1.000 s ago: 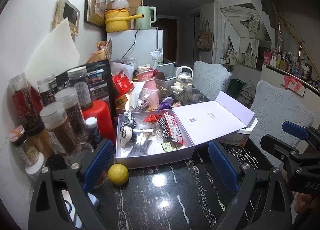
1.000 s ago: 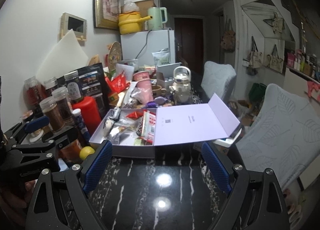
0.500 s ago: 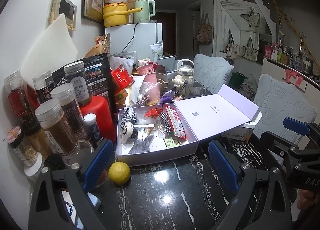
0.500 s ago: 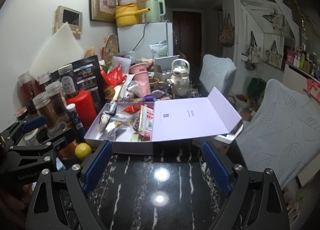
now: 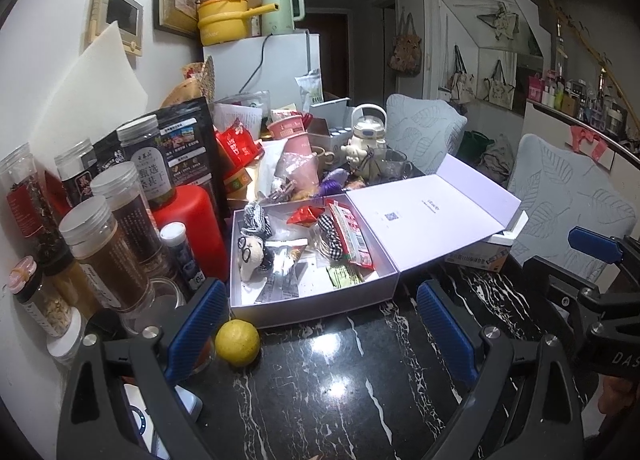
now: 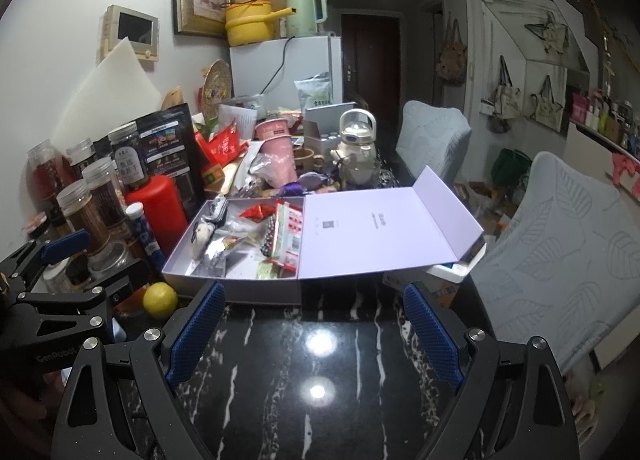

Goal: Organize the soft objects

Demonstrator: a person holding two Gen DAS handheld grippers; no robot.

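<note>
An open lilac box (image 5: 320, 302) (image 6: 240, 286) stands on the black marble table, its lid (image 5: 428, 215) (image 6: 380, 236) folded out to the right. Inside lie a small white plush doll (image 5: 252, 256) (image 6: 200, 236), a checked fabric piece (image 5: 330, 236), red snack packets (image 5: 350, 236) (image 6: 288, 227) and foil sachets. My left gripper (image 5: 320, 320) is open and empty just before the box's front edge. My right gripper (image 6: 316, 324) is open and empty, also before the box. Each gripper shows at the edge of the other's view.
A yellow lemon (image 5: 237, 342) (image 6: 160, 300) lies by the box's front left corner. Spice jars (image 5: 104, 252), a red canister (image 5: 192, 227) and black pouches crowd the left side. Cups, a kettle-shaped pot (image 5: 366, 139) and packets fill the table behind. Grey chairs (image 6: 560, 252) stand right.
Both cameras have drawn slightly nearer to the box and risen a little. Both grippers stay open. Nothing on the table has moved.
</note>
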